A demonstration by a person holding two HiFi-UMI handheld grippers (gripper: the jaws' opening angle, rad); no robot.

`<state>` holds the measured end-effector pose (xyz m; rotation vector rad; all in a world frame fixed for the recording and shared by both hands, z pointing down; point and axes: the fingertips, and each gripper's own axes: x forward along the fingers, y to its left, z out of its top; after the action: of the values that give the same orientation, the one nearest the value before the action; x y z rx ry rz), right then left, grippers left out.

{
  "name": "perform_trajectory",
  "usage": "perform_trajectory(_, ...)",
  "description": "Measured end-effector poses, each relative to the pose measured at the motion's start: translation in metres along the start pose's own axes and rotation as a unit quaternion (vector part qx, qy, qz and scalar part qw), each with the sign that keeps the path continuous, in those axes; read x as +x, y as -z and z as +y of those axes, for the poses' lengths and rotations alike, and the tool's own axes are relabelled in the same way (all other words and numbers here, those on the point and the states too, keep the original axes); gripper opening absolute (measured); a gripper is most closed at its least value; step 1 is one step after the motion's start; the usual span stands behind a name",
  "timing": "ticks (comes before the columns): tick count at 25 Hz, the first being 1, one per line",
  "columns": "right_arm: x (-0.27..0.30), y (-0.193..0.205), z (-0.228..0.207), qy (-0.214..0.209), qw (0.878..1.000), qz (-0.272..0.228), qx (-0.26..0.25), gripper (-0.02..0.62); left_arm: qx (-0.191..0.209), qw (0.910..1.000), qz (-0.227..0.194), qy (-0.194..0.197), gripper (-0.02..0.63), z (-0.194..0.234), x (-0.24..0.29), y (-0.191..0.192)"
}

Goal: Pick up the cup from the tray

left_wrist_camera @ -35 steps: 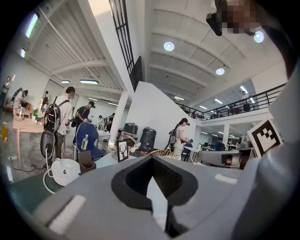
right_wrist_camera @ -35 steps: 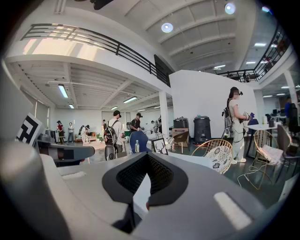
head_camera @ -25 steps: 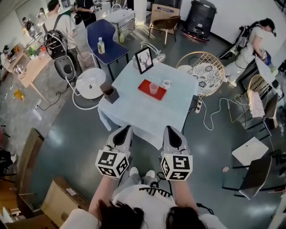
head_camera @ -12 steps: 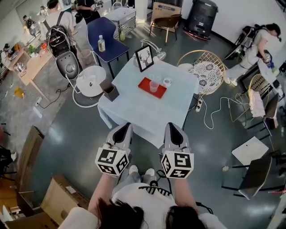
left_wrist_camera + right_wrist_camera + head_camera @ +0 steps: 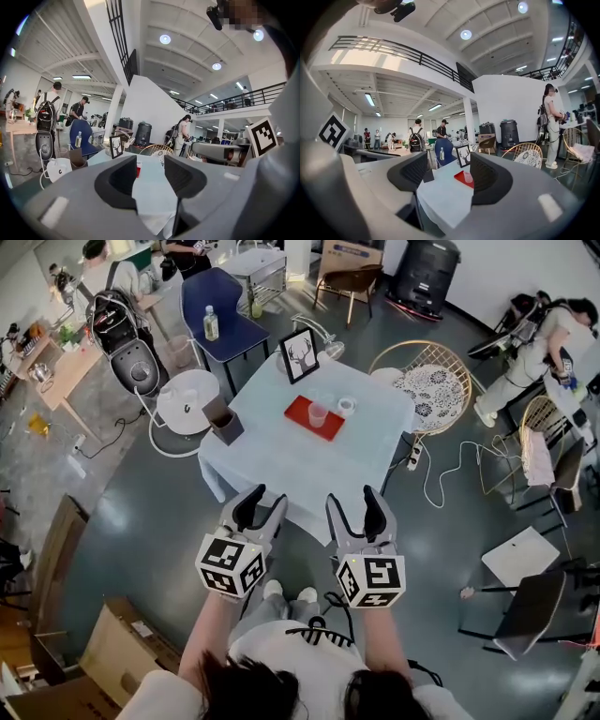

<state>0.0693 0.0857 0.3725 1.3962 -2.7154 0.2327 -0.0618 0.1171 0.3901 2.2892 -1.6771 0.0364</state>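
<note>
The left gripper point(image 5: 260, 512) and right gripper point(image 5: 357, 512) gape wide and empty at the pale-clothed square table's point(image 5: 281, 470) 6 o'clock. Toward 12, a tiny translucent pink cup point(image 5: 318, 414) stands on the flat red tray point(image 5: 302, 415), its detail indistinct.

A: What stands on the cloth-covered table point(image 5: 281, 470)?
B: A framed deer picture point(image 5: 300, 355), upright at the far edge, and a brown box point(image 5: 228, 427) at the left corner.
A: And around it?
B: Left, a round white side table point(image 5: 183, 401). Beyond, a blue chair point(image 5: 223, 306) bearing a bottle point(image 5: 211, 324). Right, a wicker chair point(image 5: 433, 390) and a white cable point(image 5: 425, 486) on the floor.
</note>
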Motion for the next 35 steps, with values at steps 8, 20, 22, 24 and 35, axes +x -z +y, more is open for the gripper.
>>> perform_trajectory(8, 0.0, 0.004, -0.024, -0.001, 1.0, 0.007, -0.005, 0.308, -0.003, 0.9999, -0.005, -0.009, 0.173, -0.007, 0.012, -0.002)
perform_trajectory(20, 0.016, 0.016, -0.045, -0.01, 0.999, 0.018, -0.04, 0.313, 0.007, 0.9997, 0.002, -0.024, 0.173, 0.0, 0.043, 0.007)
perform_trajectory(22, 0.022, 0.016, -0.047, -0.011, 0.999, 0.017, -0.044, 0.316, 0.009, 0.9996, 0.002, -0.025, 0.173, 0.004, 0.049, 0.007)
perform_trajectory(24, 0.027, 0.015, -0.05, -0.011, 0.999, 0.015, -0.049, 0.319, 0.013, 0.9996, 0.004, -0.024, 0.173, 0.007, 0.055, 0.007)
perform_trajectory(35, 0.076, 0.013, -0.064, 0.001, 0.999, 0.011, -0.045, 0.324, 0.013, 0.9995, 0.018, -0.02, 0.173, 0.039, 0.095, 0.005)
